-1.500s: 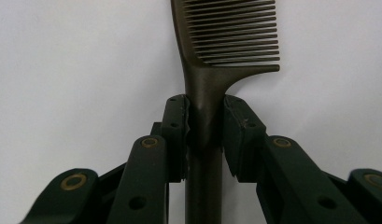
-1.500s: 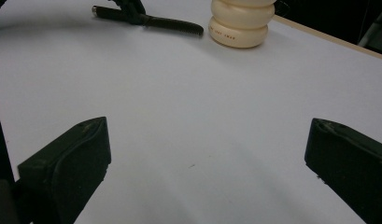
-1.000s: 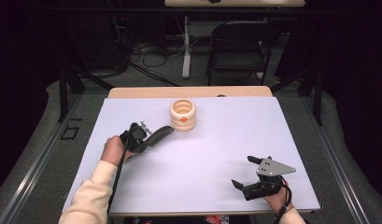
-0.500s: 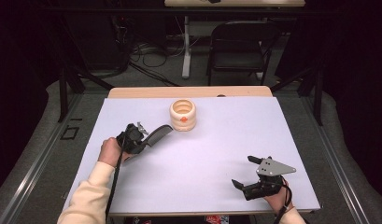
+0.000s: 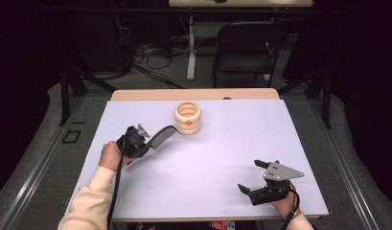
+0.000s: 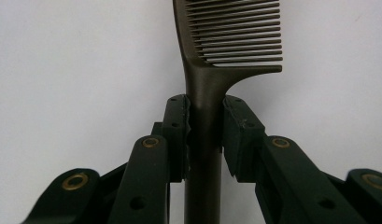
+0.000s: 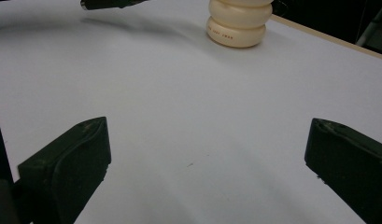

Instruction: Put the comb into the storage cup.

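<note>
A dark comb (image 5: 164,132) is held by its handle in my left gripper (image 5: 146,143) at the table's left middle. Its toothed end points toward a cream ribbed holder (image 5: 188,118) at the back centre and stops just short of it. In the left gripper view the pads (image 6: 178,126) press both sides of the comb's handle (image 6: 203,154), with the teeth (image 6: 237,32) above them. My right gripper (image 5: 249,175) rests near the front right edge, jaws wide apart with bare table between them (image 7: 207,154). In the right gripper view the holder (image 7: 237,23) stands far ahead.
A white sheet covers the table (image 5: 222,153), with a wooden strip (image 5: 193,94) along the far edge. Beyond the table are a black chair (image 5: 244,48) and floor cables (image 5: 150,52). The person's cream sleeve (image 5: 88,206) comes in at the front left.
The left gripper has shifted the comb only slightly, its toothed end now a little nearer the holder. The right gripper has stayed where it was.
</note>
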Tool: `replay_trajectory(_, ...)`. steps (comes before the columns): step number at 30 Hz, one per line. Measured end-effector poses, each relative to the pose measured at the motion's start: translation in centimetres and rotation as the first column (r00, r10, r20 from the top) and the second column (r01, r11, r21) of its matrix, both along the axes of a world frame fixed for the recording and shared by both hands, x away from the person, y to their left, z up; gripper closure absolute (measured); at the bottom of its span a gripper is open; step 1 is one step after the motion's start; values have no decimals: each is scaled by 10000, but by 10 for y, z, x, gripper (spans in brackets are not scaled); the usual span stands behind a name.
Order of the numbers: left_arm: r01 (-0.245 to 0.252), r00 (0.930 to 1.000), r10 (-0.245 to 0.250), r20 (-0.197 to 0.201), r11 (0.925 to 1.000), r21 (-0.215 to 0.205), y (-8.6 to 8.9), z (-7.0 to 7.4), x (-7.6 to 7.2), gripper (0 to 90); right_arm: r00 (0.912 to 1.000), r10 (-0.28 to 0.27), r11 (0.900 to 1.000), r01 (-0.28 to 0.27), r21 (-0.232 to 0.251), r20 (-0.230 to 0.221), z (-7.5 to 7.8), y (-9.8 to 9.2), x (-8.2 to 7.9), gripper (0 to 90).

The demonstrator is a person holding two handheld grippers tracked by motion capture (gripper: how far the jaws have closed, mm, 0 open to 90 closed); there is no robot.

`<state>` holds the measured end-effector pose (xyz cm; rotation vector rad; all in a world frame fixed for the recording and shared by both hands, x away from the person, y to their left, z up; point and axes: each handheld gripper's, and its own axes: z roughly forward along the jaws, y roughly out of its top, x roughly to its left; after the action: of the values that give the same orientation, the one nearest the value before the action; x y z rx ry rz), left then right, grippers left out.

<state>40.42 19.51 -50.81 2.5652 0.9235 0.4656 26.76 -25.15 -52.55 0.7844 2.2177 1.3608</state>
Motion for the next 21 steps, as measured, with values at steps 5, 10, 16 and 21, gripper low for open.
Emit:
replay_trajectory(5, -13, 10000, 12, -26, 9998, -208, 1, 2, -2, 724, 10000, -12, 10000, 12, -6, -17, 0, 0, 0, 0)
replay_trajectory(10, 25, 10000, -24, 23, 9988, -488, 2, 4, -3, 724, 10000, -22, 10000, 22, 12, -27, 0, 0, 0, 0)
replay_trajectory(16, 38, 10000, -34, 41, 9958, -913, 5, 6, -3, 724, 10000, -11, 10000, 11, 4, -23, 0, 0, 0, 0)
replay_trajectory(21, 111, 9999, -107, 40, 9909, -1342, 7, 7, -3, 724, 10000, -20, 10000, 20, 0, -22, 0, 0, 0, 0)
